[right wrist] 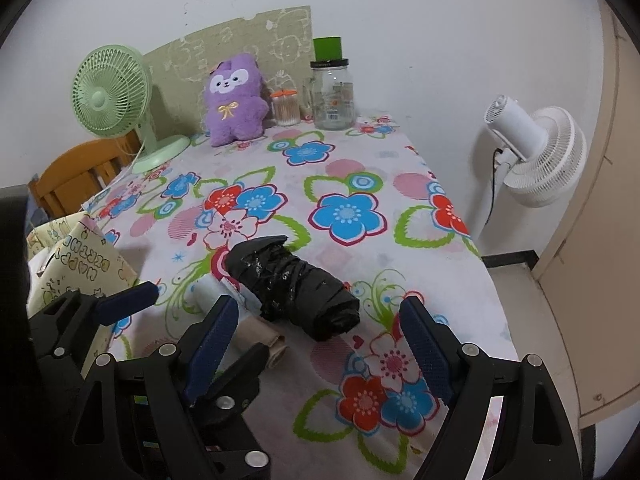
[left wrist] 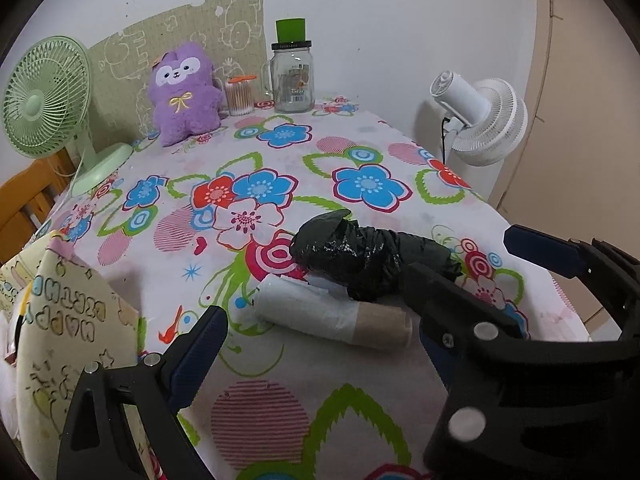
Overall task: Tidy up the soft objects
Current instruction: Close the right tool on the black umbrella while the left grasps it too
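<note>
A black plastic-bag roll [left wrist: 368, 254] [right wrist: 294, 286] lies on the flowered tablecloth [left wrist: 280, 184] [right wrist: 344, 184], touching a white roll of bags on a cardboard tube [left wrist: 332, 314] [right wrist: 240, 312]. A purple plush toy [left wrist: 184, 94] [right wrist: 236, 100] sits upright at the far edge. My left gripper [left wrist: 320, 316] is open, jaws either side of the white roll's near end. My right gripper [right wrist: 320, 334] is open, just short of the black roll; it also shows in the left wrist view [left wrist: 560, 254]. Both are empty.
A green desk fan [left wrist: 48, 96] [right wrist: 114, 92] stands at the far left. A glass jar [left wrist: 292, 76] [right wrist: 332, 94] and a cotton-swab box [left wrist: 240, 96] stand by the plush. A white fan [left wrist: 484, 120] [right wrist: 540, 152] stands off the right edge. A printed gift bag [left wrist: 76, 320] [right wrist: 80, 256] stands left.
</note>
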Motion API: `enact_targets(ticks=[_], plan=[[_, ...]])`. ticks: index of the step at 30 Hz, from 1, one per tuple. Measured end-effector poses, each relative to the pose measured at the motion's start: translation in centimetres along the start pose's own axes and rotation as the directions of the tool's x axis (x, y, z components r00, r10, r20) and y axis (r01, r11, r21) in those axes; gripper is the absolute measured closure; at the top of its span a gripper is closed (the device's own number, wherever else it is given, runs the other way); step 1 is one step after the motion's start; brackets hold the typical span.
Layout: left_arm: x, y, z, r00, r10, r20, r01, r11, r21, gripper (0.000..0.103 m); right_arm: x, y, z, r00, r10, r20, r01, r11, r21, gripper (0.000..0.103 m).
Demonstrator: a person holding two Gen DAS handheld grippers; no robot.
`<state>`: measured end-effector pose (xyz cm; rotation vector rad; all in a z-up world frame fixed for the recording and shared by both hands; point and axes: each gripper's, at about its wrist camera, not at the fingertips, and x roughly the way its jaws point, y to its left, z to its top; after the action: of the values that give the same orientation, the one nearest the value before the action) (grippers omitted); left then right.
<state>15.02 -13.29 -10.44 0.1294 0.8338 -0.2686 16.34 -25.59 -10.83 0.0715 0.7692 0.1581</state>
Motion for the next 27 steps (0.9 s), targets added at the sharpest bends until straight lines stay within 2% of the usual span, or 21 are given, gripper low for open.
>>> enact_targets(ticks=[15,20,27], plan=[[2.3,0.7,0.6,1.000,-0.004,-0.024,0.004,1.000,-0.023,0.006,3.3,0.7,1.2,0.998,0.061,-0.019,-0.062,0.995,-0.076,0.020],[2.9,0.7,0.5,0.999,-0.030,-0.046,0.029,0.999,-0.022,0.021,4.8,1.1,1.3,0.995,0.079,-0.066,-0.084,0.992,-0.089,0.031],[3.5,0.9,0.2,0.996,-0.043,-0.081,0.041,0.999,-0.021,0.027,6.0,1.4,1.1,0.992,0.064,-0.110,-0.075,0.992,-0.098,0.047]])
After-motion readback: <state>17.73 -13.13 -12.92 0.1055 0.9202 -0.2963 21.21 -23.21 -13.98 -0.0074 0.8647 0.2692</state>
